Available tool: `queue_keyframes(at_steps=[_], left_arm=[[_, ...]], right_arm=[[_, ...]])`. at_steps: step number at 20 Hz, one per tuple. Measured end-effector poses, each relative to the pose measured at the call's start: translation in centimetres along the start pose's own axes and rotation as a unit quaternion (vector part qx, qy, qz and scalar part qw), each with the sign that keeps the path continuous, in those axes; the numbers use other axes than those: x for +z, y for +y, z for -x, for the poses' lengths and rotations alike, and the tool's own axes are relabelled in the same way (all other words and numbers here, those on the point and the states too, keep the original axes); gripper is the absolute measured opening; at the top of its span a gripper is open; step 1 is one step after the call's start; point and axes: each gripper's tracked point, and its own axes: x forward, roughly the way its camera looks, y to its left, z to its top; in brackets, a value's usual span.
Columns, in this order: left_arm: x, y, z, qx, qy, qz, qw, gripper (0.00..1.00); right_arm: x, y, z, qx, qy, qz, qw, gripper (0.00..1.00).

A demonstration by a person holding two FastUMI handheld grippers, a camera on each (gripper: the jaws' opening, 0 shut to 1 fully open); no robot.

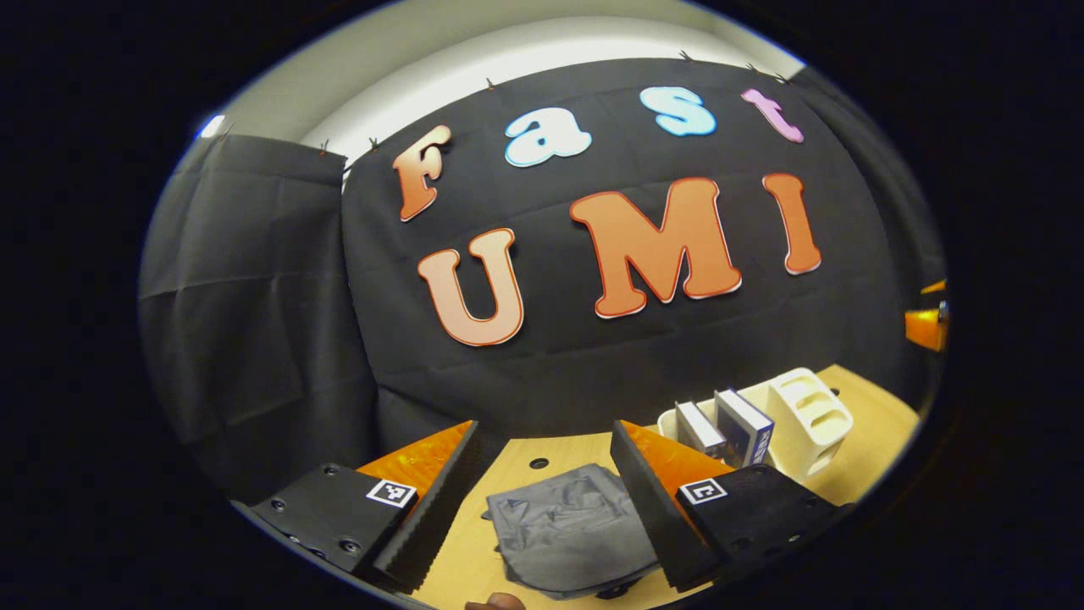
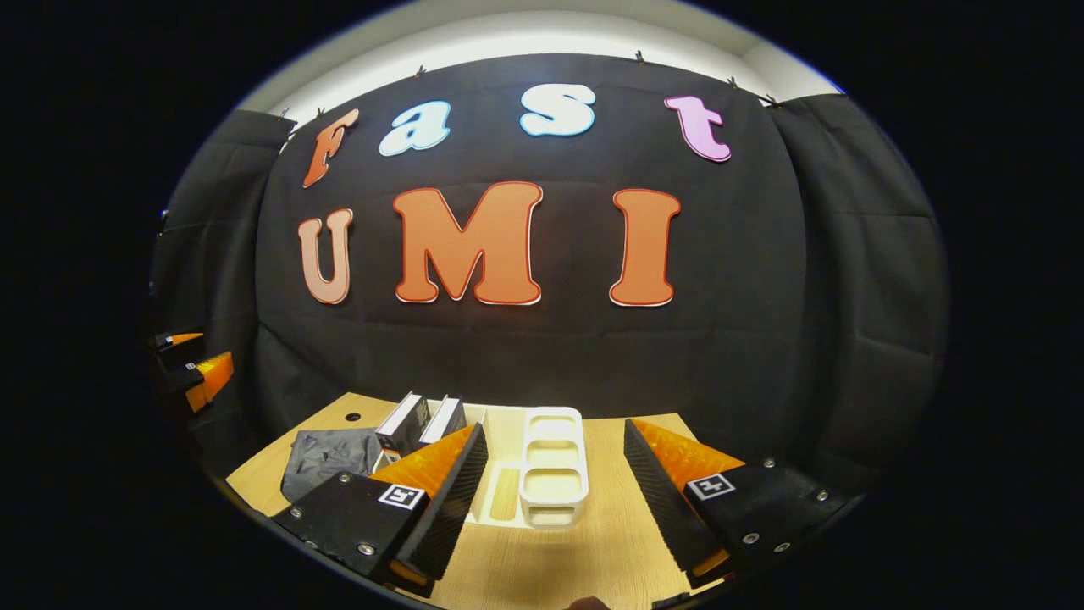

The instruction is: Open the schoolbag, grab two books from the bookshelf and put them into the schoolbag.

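A grey schoolbag (image 1: 567,529) lies flat on the wooden table (image 1: 864,424), below and between the fingers of my left gripper (image 1: 542,466), which stands open above it. Two books (image 1: 730,428) stand upright in a white bookshelf rack (image 1: 809,415) to the right of the bag. In the right gripper view the books (image 2: 421,421) lean at the left end of the rack (image 2: 552,466), with the schoolbag (image 2: 326,457) beside them. My right gripper (image 2: 555,466) is open, held short of the rack with nothing between its fingers. The left gripper (image 2: 190,364) shows at the far left.
Black cloth walls close the booth behind and to both sides of the table. A small dark hole (image 1: 539,463) marks the tabletop behind the bag. Bare wood (image 2: 593,542) lies in front of the rack.
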Motion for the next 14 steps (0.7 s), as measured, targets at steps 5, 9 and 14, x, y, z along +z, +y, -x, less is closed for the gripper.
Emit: queue_keyframes(at_steps=[5, 9, 14], left_arm=[[-4.8, -2.3, -1.9, -0.052, 0.038, -0.089, 0.994, 0.97], [-11.8, -6.1, -2.0, -0.111, 0.084, -0.168, 0.976, 0.97], [-20.0, -9.4, -1.6, -0.168, 0.125, -0.245, 0.947, 0.97]], right_arm=[[-2.7, 3.0, -1.6, 0.003, 0.041, -0.029, 0.999, 0.97], [-5.8, 3.8, -2.9, -0.018, 0.075, -0.028, 0.997, 0.97], [-9.9, 4.1, -3.3, -0.035, 0.127, -0.042, 0.990, 0.97]])
